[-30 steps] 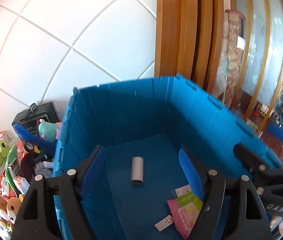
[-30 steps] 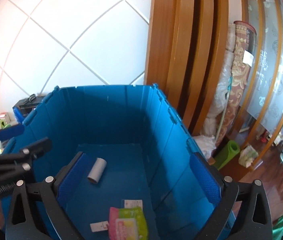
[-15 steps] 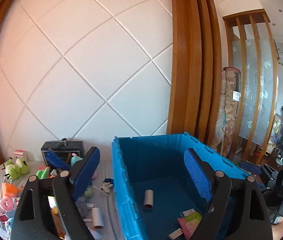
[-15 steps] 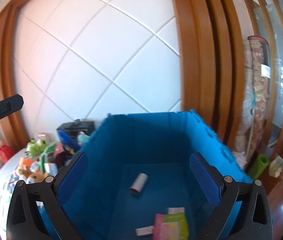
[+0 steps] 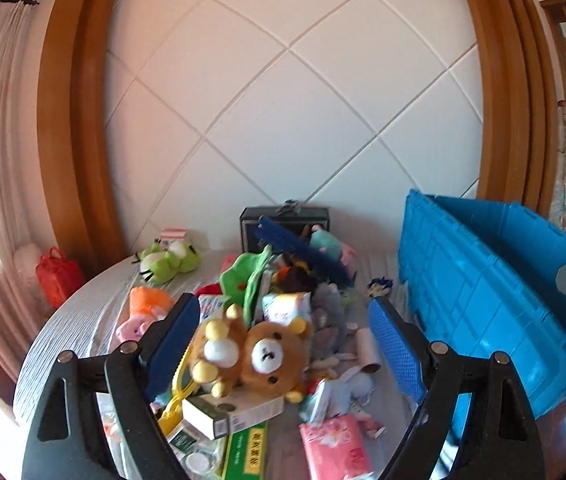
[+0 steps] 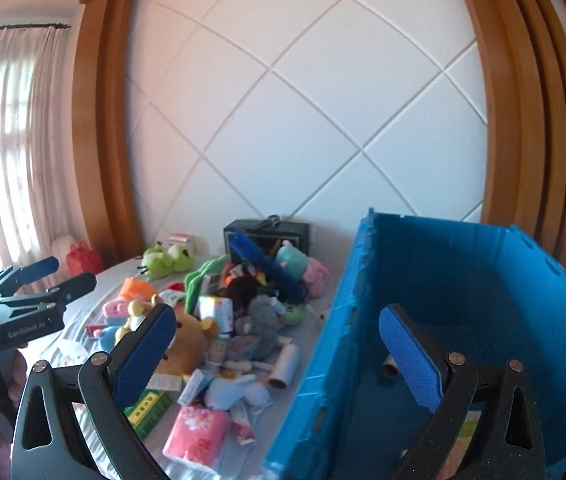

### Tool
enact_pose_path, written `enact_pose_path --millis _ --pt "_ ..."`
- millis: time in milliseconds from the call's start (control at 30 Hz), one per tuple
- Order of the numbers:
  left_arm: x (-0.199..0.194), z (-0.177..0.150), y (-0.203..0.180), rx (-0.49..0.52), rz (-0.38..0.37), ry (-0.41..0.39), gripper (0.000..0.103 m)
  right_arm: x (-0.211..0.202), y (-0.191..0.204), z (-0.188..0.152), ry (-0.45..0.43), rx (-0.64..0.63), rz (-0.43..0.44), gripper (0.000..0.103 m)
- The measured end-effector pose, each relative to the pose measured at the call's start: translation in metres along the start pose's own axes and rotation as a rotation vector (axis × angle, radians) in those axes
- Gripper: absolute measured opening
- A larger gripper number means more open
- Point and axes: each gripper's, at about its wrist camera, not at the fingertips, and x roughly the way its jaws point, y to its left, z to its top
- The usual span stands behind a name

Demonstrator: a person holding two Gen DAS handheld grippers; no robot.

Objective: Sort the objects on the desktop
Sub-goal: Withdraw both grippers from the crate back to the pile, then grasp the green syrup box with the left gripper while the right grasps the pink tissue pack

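A heap of desktop objects covers the round table: a brown bear plush [image 5: 271, 356], a green frog plush [image 5: 167, 260], a pink tissue pack [image 5: 335, 444] and a cardboard roll [image 5: 369, 350]. My left gripper [image 5: 283, 320] hangs open above the heap's near side, with nothing between its pads. The blue crate [image 5: 483, 292] stands to the right. My right gripper [image 6: 277, 320] is open and empty over the crate's left wall [image 6: 335, 344]. Inside the crate lies another roll [image 6: 389, 366]. In the right wrist view the left gripper [image 6: 43, 280] shows at the far left.
A black box [image 5: 283, 220] stands against the white padded wall behind the heap. A green carton [image 5: 247, 452] and a small white box [image 5: 219, 416] lie near the table's front edge. A red bag [image 5: 59, 276] sits beyond the table at the left, by curtains.
Both views have swung left, from looking into the blue crate to the heap on the table. The left jaws stand a little wider than a second ago.
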Motion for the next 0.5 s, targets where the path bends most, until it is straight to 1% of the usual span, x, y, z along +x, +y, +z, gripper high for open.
enact_pose_path --millis 67,133,233,367,500 --pt "0.008 -0.021 0.026 -0.013 0.030 0.045 0.087 0.013 0.020 -0.007 0.032 -0.010 0.027 0.103" --pt "0.018 -0.042 0.046 -0.034 0.045 0.097 0.087 0.024 0.037 -0.013 0.055 -0.019 0.036 0.103" --pt "0.033 -0.072 0.069 -0.078 0.046 0.181 0.086 0.040 0.058 -0.022 0.098 -0.025 0.060 0.103" --pt "0.053 -0.112 0.081 -0.107 0.041 0.278 0.086 0.058 0.077 -0.041 0.159 -0.021 0.072 0.103" --pt "0.074 -0.151 0.079 -0.090 0.013 0.391 0.086 0.083 0.090 -0.071 0.273 -0.017 0.055 0.103"
